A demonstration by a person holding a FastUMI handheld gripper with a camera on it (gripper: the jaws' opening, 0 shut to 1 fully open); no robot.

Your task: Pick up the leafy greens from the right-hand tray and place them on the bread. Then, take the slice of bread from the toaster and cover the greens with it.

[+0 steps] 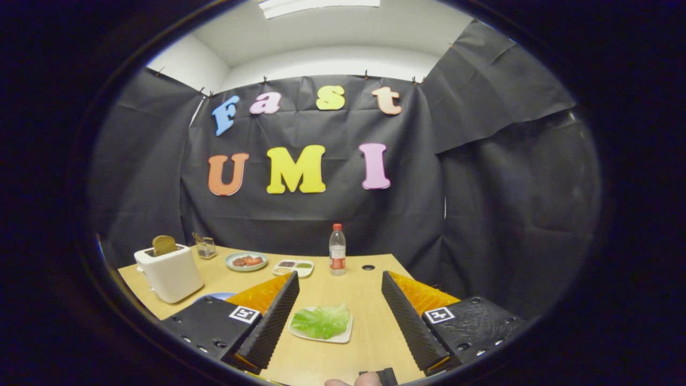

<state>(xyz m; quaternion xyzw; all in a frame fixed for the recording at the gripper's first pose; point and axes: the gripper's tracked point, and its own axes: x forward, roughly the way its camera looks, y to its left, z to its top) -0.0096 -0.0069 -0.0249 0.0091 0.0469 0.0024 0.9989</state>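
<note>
- You are holding the gripper [340, 300] above the wooden bench [370, 343], and its jaws are standing spread wide, gripping nothing.
- The leafy greens [320, 321] are lying on a small white tray [343, 336], which is sitting on the bench between the two fingers [276, 316] (closer to the left one, though not touching it).
- The white toaster [170, 272] is standing beyond the left finger, near the bench's left edge, with a slice of bread [163, 244] sticking up from its slot.
- A small glass jar [206, 247] is sitting just behind the toaster, towards the back wall.
- A pale green plate [246, 261] carrying reddish food is resting further along, with a white divided dish [293, 267] beside it.
- A clear bottle [337, 250] with a red cap is standing upright beyond the greens.
- A sliver of something blue [218, 295] is peeking out by the left finger; you cannot tell what it is.
</note>
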